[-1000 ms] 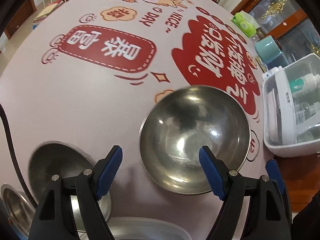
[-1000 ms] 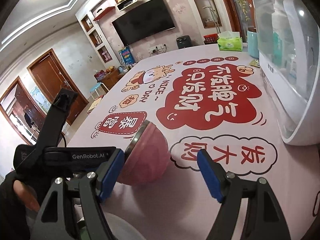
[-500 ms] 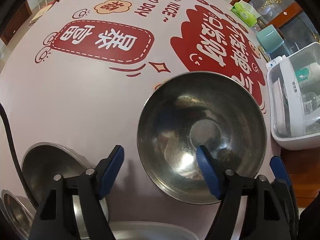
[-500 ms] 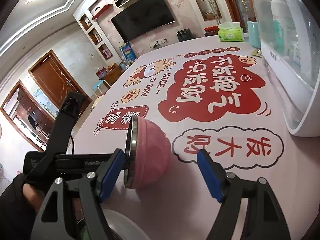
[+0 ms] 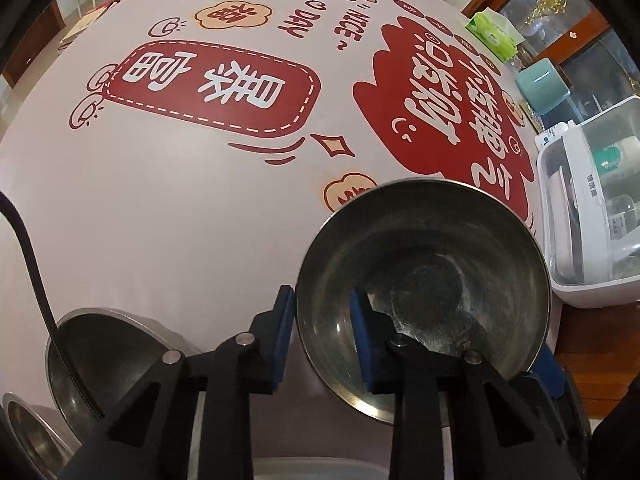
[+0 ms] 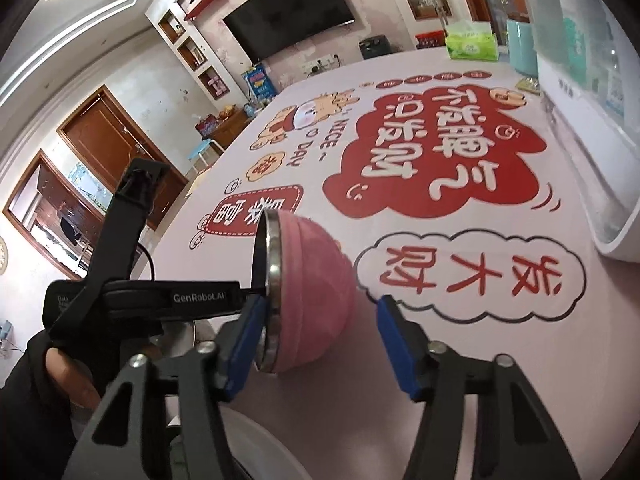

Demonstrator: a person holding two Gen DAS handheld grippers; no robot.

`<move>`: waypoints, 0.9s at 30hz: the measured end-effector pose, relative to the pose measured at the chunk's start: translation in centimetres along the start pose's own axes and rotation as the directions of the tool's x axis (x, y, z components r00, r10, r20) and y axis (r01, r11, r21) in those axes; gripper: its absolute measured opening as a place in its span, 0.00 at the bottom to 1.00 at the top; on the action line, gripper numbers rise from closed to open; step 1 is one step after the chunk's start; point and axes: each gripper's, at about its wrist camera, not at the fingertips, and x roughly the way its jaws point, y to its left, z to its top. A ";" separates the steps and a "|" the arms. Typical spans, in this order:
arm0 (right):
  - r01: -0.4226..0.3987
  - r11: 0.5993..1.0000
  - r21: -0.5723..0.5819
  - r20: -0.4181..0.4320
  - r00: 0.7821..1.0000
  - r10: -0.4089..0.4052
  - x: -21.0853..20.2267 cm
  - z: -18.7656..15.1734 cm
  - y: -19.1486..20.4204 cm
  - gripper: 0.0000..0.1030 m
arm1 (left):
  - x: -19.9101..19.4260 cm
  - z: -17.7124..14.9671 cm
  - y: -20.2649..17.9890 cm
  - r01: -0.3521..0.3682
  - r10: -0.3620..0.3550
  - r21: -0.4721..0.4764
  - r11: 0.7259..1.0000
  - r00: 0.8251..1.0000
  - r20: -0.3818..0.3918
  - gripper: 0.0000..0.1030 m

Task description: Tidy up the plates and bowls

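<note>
Nearest the left wrist camera, we see the left tongs (image 5: 322, 342) clenched on the rim of the pink bowl (image 5: 424, 292); one blue pad sits outside the wall, the other inside the steel interior; the bowl is tipped on edge, its opening facing the left camera. From the right wrist view, we see the same pink bowl (image 6: 308, 300) with its steel rim vertical and its pink outer shell turned toward the right tongs (image 6: 320, 336); the right tongs stand released, their pads spread wide, the left pad just beside the bowl rim; whether it touches we cannot tell. To the left, a steel bowl (image 5: 108, 360) lies on the bench (image 5: 160, 220); a smaller steel dish (image 5: 28, 436) sits at the lower left edge. Farther right, a white lidded container (image 5: 588, 216) stands on the bench; beyond it a teal cup (image 5: 542, 86) and a green tissue pack (image 5: 494, 34).
</note>
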 end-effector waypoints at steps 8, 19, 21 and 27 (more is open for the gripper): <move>0.034 0.999 0.029 -0.052 0.998 -0.032 0.8 -0.6 -0.8 0.22 | 0.2 -0.2 -0.5 0.012 -0.012 0.007 1.000 1.000 -0.001 0.23; 0.066 0.995 0.073 -0.064 0.996 -0.062 -0.2 -0.8 -1.8 0.18 | -0.6 -0.8 -0.9 0.045 -0.045 0.024 0.999 0.999 -0.008 0.11; 0.068 0.995 0.076 -0.057 0.996 -0.064 -0.7 -0.9 -1.8 0.18 | -0.8 -1.1 -1.3 0.044 -0.044 0.037 0.998 0.999 -0.012 0.11; 0.083 0.992 0.096 -0.028 0.996 -0.080 -2.8 -1.6 -1.7 0.17 | -2.3 -2.5 -2.3 0.068 -0.068 0.085 0.994 0.998 -0.006 0.11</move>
